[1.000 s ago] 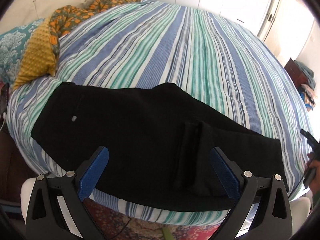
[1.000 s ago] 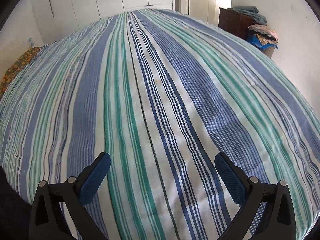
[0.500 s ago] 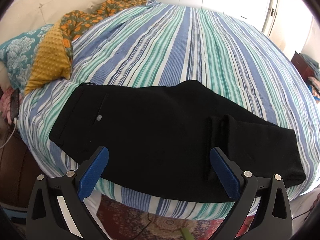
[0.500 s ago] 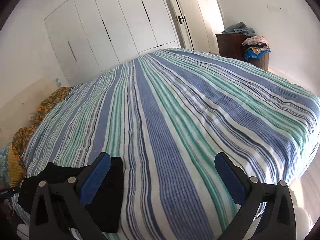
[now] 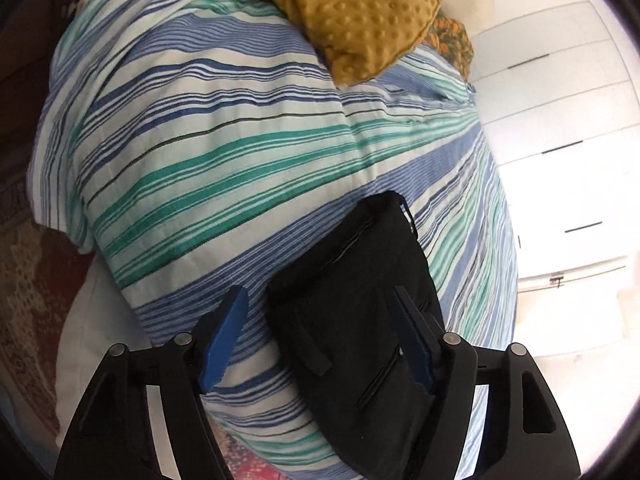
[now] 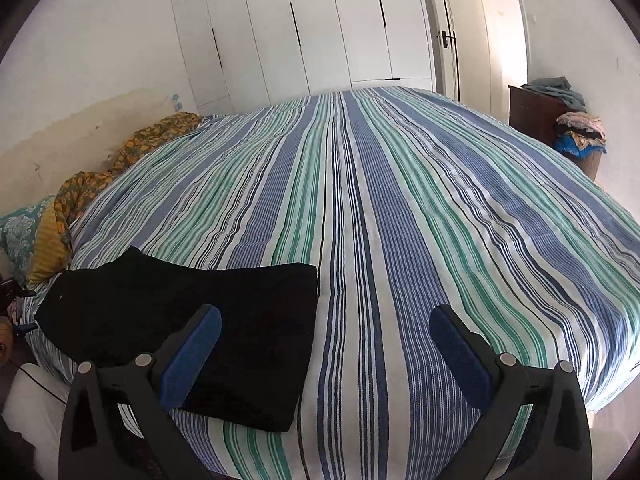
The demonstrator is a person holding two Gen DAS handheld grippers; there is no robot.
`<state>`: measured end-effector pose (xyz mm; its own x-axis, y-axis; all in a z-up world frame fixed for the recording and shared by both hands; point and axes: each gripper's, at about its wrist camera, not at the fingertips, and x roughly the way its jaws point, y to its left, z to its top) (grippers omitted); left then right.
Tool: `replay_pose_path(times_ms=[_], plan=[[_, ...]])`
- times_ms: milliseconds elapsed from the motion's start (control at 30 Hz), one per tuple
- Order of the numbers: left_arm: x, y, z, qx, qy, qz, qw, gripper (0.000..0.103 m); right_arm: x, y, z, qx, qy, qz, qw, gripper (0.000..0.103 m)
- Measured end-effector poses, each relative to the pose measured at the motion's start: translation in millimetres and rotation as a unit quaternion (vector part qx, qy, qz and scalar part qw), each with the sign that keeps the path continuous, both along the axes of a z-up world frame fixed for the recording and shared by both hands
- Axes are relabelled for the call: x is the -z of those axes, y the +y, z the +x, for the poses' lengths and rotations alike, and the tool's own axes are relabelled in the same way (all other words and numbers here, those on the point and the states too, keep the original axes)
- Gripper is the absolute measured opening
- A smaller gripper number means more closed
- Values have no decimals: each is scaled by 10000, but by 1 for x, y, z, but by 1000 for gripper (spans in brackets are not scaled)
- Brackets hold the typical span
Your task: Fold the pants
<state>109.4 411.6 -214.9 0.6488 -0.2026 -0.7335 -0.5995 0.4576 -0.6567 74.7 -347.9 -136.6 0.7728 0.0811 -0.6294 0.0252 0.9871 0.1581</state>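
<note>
The black pants (image 6: pixel 192 328) lie folded into a compact, roughly rectangular bundle on the striped bedspread (image 6: pixel 400 240), close to the bed's near edge. In the right wrist view they sit at about 8 o'clock, with their right edge ending near the middle of the frame and the near corner almost at the edge of the bed. The right gripper (image 6: pixel 326 356) hovers above the bed edge with its jaws spread wide and nothing between them; its left blue pad (image 6: pixel 192 356) overlaps the pants in the picture, but whether it touches the cloth cannot be told.

The left wrist view is rolled sideways, so the bed runs from 8 o'clock toward 2 o'clock. Here the pants (image 5: pixel 360 300) fill the lower centre at about 6 o'clock, a belt loop and a pocket slit showing on the top layer. The left gripper (image 5: pixel 320 340) is also held with its jaws apart, straddling the near end of the bundle without clamping it; the right pad lies against or just above the fabric.

A mustard dotted pillow (image 5: pixel 368 16) lies at 12 o'clock at the head of the bed, and white wardrobe doors (image 6: pixel 312 28) stand beyond the bed's far end.
</note>
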Motion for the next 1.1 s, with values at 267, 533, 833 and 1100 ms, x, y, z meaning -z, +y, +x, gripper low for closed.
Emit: replay_pose_path(times_ms=[267,533,833,1100], plan=[[12,-1,28,1041,-47,322,9940,41,7,7,1,-116,171,-129,9997,103],[13,-19,55,1504,424,858,9840,42,14,18,8,-279,344,-182,9989,103],[-130,-110,40,2267,-797,1646,9567,16,17,29,9,-582,349,-214,9975,103],[-180,-355,39,4247,-1529,2250,8635,14,13,5,15,-188,224,335,9990,103]])
